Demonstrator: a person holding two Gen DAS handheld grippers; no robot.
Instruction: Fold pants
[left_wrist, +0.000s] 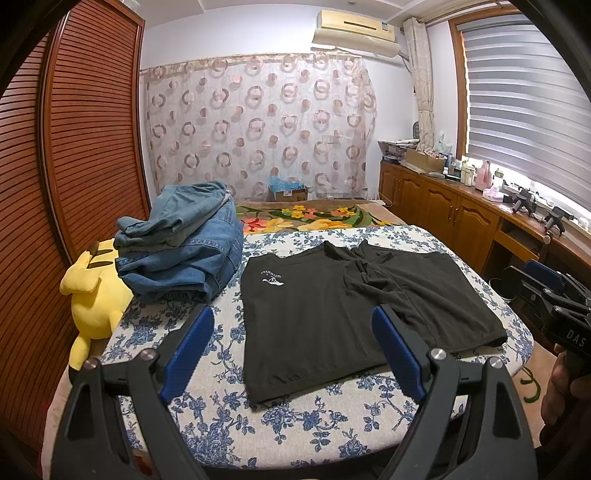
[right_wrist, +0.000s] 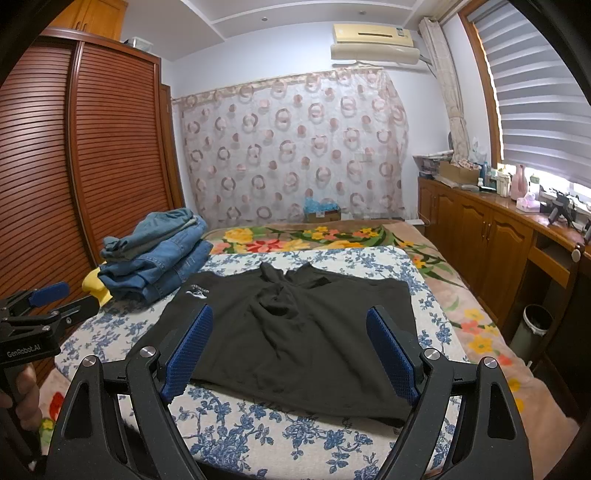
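Both wrist views face the bed (left_wrist: 369, 435) from its near edge.

A home bedroom: bed (left_wrist: 480, 295), louvred wardrobe (left_wrist: 92, 147), curtain (left_wrist: 258, 122) and air conditioner (left_wrist: 354, 31).

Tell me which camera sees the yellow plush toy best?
The left wrist view. There the yellow plush toy shows its head and body beside the folded jeans, at the bed's edge. The right wrist view shows only a small yellow patch peeking out behind the jeans.
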